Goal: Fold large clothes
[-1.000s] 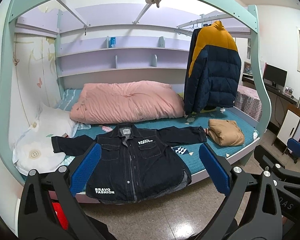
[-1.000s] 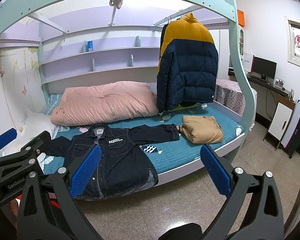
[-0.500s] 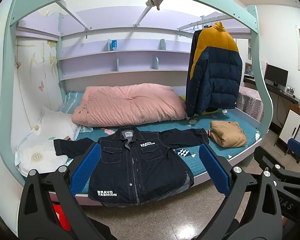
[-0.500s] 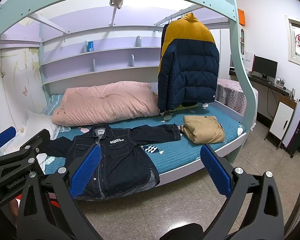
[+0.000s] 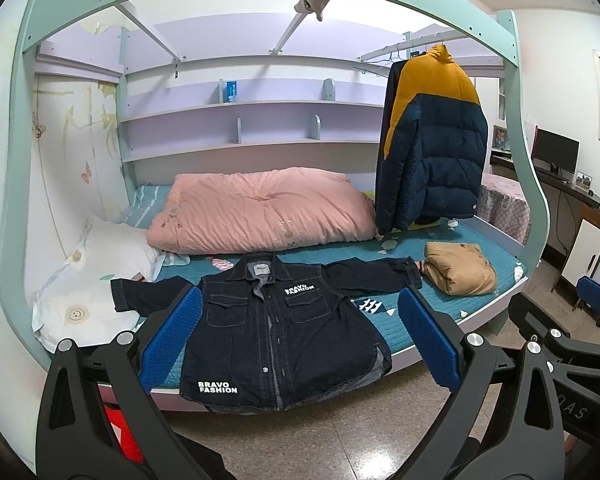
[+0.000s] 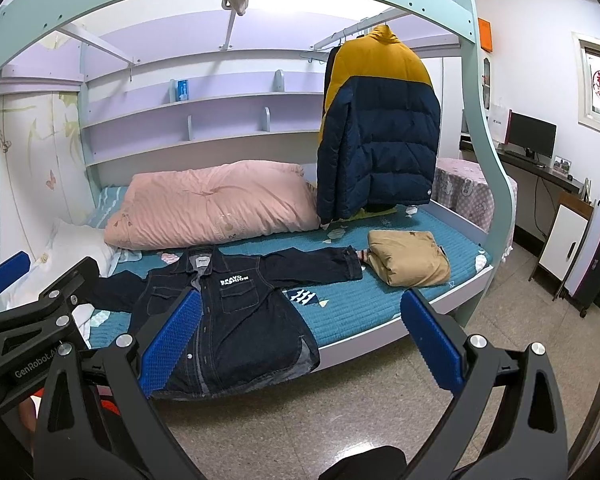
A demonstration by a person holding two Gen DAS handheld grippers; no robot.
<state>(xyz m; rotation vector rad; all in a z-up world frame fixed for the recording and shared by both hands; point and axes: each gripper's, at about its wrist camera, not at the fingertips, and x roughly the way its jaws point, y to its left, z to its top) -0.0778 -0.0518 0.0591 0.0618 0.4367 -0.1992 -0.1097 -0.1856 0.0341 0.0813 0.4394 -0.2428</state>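
A dark denim jacket (image 5: pixel 272 328) (image 6: pixel 236 320) with white "BRAVO FASHION" lettering lies face up on the teal bed, sleeves spread, hem hanging over the bed's front edge. My left gripper (image 5: pixel 296 340) is open, held back over the floor in front of the jacket, nothing between its blue pads. In the right wrist view my right gripper (image 6: pixel 300 340) is open too, a little right of the jacket and short of the bed. A tan garment (image 5: pixel 458 272) (image 6: pixel 408 258) lies folded just past the jacket's right cuff.
A pink duvet (image 5: pixel 260 210) and a white pillow (image 5: pixel 88 280) lie behind and left of the jacket. A navy and yellow puffer coat (image 5: pixel 432 140) hangs from a rail over the bed's right end. The bed frame (image 6: pixel 496 176) arches overhead. Tiled floor (image 6: pixel 360 408) lies in front; a desk with monitor (image 6: pixel 532 136) is at right.
Both grippers have moved a little closer to the bed, so the jacket looms slightly larger and higher. Both stay open. The clothes have not moved.
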